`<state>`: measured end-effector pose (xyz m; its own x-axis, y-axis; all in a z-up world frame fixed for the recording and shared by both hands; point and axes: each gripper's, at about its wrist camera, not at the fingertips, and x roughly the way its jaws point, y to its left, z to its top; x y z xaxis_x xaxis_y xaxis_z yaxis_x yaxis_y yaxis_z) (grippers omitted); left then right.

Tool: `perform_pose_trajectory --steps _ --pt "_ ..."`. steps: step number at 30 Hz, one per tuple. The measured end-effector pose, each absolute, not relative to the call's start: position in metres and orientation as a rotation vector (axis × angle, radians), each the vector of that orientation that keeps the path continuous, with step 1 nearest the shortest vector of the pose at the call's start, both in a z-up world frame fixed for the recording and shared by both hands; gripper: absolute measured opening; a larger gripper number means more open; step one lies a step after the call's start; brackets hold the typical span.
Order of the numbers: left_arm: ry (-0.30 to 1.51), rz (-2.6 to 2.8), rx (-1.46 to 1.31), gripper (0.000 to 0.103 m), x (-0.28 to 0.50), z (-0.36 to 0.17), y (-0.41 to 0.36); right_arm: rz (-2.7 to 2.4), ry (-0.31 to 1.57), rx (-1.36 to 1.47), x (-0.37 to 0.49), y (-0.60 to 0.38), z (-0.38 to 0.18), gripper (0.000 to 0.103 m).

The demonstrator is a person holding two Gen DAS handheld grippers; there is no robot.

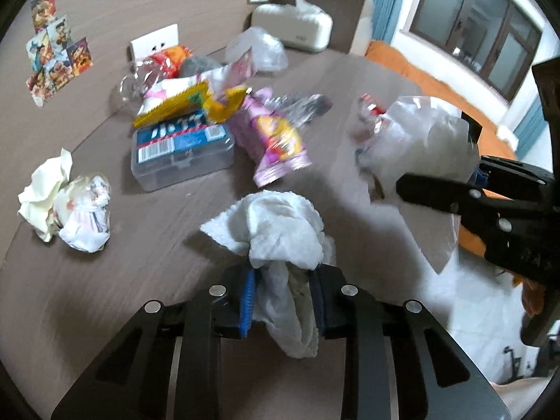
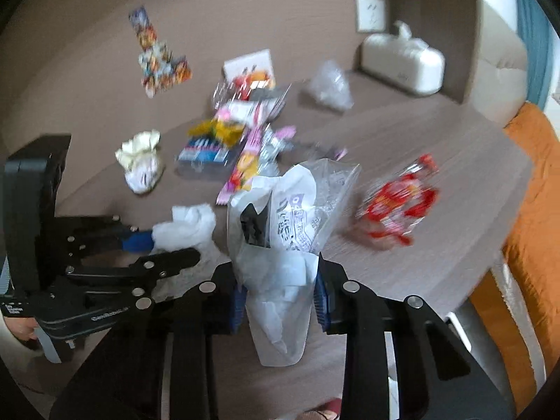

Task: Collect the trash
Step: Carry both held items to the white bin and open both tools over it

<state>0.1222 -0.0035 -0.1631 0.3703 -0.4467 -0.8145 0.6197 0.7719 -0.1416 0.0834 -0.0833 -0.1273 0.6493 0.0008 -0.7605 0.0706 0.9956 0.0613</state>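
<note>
A crumpled white tissue (image 1: pixel 276 224) bulges up between the blue pads of my left gripper (image 1: pixel 283 280), which is shut on it just above the brown wooden table (image 1: pixel 105 280). My right gripper (image 2: pixel 280 290) is shut on the lower part of a clear and white plastic bag (image 2: pixel 294 210) with printed text, and the bag stands upright above its fingers. In the left wrist view the right gripper (image 1: pixel 451 175) and the plastic bag (image 1: pixel 420 140) are at the right. In the right wrist view the left gripper (image 2: pixel 168 245) with the tissue (image 2: pixel 189 227) is at the left.
A heap of snack wrappers (image 1: pixel 273 140) and a clear plastic box (image 1: pixel 182 150) lie mid-table. A crumpled paper ball (image 1: pixel 66 203) is at the left, a red wrapper (image 2: pixel 399 203) at the right. A white tissue box (image 1: pixel 294 24) stands at the wall. Orange bedding (image 2: pixel 532 210) lies past the table's right edge.
</note>
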Motion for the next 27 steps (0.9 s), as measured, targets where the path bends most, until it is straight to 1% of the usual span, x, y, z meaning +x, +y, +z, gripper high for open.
perform_pose_trajectory --steps 4,8,10,15,17,22,27 --pt "0.901 -0.739 0.235 0.026 0.108 -0.131 -0.016 -0.117 0.788 0.097 0.058 -0.104 -0.098 0.033" --pt "0.833 -0.79 0.301 0.026 0.094 -0.107 -0.051 -0.2 0.732 0.123 0.023 -0.141 -0.081 0.033" --pt "0.795 -0.827 0.318 0.026 0.084 -0.093 -0.08 -0.24 0.72 0.129 0.003 -0.165 -0.077 0.033" --pt "0.769 -0.91 0.341 0.026 0.059 -0.087 -0.159 -0.327 0.726 0.161 -0.042 -0.225 -0.077 0.033" --pt "0.764 -0.945 0.354 0.026 0.046 -0.088 -0.19 -0.38 0.728 0.17 -0.065 -0.256 -0.078 0.034" --pt "0.814 -1.06 0.391 0.026 0.022 -0.117 -0.279 -0.465 0.746 0.232 -0.103 -0.318 -0.09 0.034" --pt "0.865 -1.138 0.449 0.026 0.009 -0.168 -0.358 -0.513 0.774 0.298 -0.126 -0.368 -0.121 0.034"
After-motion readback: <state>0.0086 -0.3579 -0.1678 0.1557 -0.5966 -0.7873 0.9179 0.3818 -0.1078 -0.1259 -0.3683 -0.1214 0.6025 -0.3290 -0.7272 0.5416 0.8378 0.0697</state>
